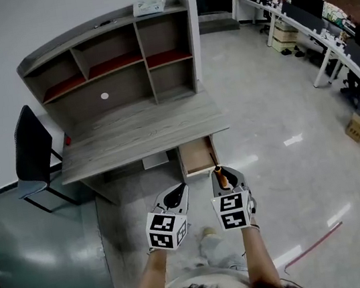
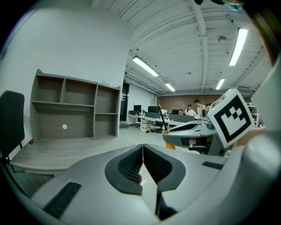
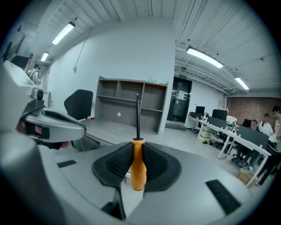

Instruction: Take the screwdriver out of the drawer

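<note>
My right gripper (image 3: 137, 157) is shut on the orange handle of the screwdriver (image 3: 138, 169), whose black shaft points straight up ahead of the jaws. In the head view the right gripper (image 1: 225, 179) holds the screwdriver (image 1: 220, 177) just in front of the open drawer (image 1: 197, 157) under the desk's right end. The drawer looks empty. My left gripper (image 1: 176, 197) hangs beside it on the left, and in its own view the left gripper (image 2: 142, 158) is shut with nothing between the pads.
The grey desk (image 1: 138, 130) carries a shelf hutch (image 1: 109, 57) with a white box (image 1: 148, 5) on top. A black chair (image 1: 32, 158) stands at its left. Office desks with monitors (image 1: 313, 24) line the right side, with people seated there (image 3: 265, 124).
</note>
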Demonstrator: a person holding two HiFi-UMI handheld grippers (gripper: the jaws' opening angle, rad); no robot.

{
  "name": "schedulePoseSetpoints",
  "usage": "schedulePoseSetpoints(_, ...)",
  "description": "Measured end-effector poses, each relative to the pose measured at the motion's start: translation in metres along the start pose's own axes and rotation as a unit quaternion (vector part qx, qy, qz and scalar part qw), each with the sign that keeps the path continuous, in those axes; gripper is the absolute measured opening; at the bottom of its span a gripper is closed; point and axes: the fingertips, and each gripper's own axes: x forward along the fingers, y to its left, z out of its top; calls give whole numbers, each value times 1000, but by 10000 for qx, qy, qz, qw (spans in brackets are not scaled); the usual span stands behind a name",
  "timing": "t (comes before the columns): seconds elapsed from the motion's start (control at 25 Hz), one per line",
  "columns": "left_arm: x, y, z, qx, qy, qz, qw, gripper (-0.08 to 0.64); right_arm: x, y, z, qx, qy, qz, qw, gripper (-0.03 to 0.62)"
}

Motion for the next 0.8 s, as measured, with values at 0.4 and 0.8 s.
schedulePoseSetpoints(0.4, -54, -14, -1, 69, -159, 142, 9997, 18, -48, 26, 8, -16, -344, -27, 9994, 81)
schedulePoseSetpoints(0.8, -97, -28, -3, 45, -346, 258, 9991, 17, -88, 53, 12, -152, -618, 46, 9980, 81)
